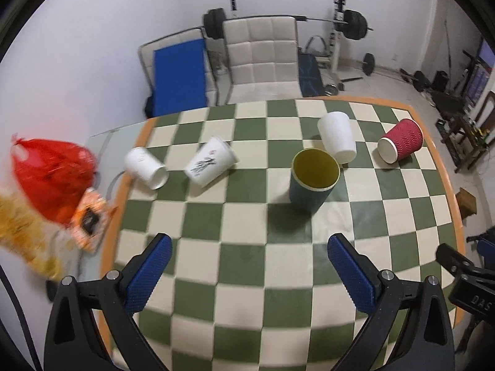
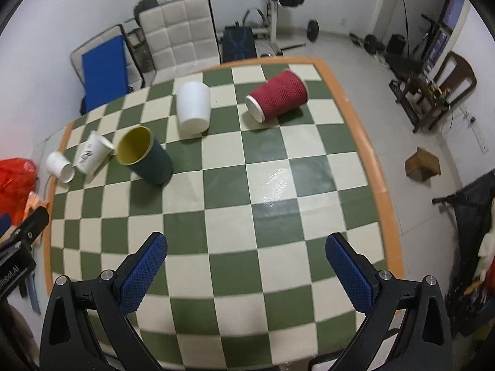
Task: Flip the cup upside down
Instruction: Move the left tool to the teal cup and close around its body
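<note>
The blue fingers (image 1: 148, 273) of the left gripper (image 1: 249, 270) are spread wide with nothing between them, and the right gripper (image 2: 246, 267) is likewise spread wide and empty, both hovering above the near part of the checkered table (image 1: 241, 278) rather than touching anything; that readiness suggests the approach has not yet begun. Taking the dark green cup (image 1: 312, 182) as the landmark, since it is the only one standing upright with its yellow-lined mouth open to the ceiling, it seems the likely one to be turned over. Well to its left, near the table's left edge, a small white cup (image 1: 145, 167) lies on its side, and just beside that, between it and the green cup, a printed white cup (image 1: 210, 164) also lies tipped. The green cup itself sits around mid-table, ahead of the left gripper and slightly toward its right finger, so that hand looks better placed to take it. Just behind and to the right of it, apparently touching its rim, stands a plain white cup (image 1: 337, 136) with its mouth down, perhaps already flipped. Farther right, well apart, a ribbed red cup (image 1: 400, 143) lies on its side near the table's orange border. A grasp on the green cup will need to avoid knocking its close white neighbour.
</note>
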Tool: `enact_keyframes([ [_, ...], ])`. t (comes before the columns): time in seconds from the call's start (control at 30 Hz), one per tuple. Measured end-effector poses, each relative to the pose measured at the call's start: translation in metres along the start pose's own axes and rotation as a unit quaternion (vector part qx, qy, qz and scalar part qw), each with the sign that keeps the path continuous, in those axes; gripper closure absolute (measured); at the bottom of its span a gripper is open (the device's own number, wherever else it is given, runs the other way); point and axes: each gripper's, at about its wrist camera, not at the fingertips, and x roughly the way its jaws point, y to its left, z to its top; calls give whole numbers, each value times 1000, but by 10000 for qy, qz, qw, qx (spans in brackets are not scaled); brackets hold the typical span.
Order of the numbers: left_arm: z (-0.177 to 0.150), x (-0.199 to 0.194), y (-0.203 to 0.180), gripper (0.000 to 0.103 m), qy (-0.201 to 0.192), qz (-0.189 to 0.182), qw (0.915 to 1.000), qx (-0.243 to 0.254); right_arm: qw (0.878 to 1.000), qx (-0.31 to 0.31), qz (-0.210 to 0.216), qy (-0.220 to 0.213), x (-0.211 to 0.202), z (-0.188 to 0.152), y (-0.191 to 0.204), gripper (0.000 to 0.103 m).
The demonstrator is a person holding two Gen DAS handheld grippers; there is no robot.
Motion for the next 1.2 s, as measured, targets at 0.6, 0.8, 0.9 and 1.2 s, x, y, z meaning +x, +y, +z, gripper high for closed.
enact_keyframes([
  [0.6,31,132,-41,0,-270,-774,9911,1051,9979,-65,-146,627,126,46,14,0],
  [0.8,31,142,-54,0,-452,-1084,9826,1439,9969,-61,-304,725,141,50,9,0],
  [0.9,32,146,-62,0,-655,-1187,9756,1727,9962,-37,-382,778,148,51,5,0],
  [1.2,44,154,-83,30,-1175,-1275,9630,2063,9946,5,-524,900,161,52,-6,1],
])
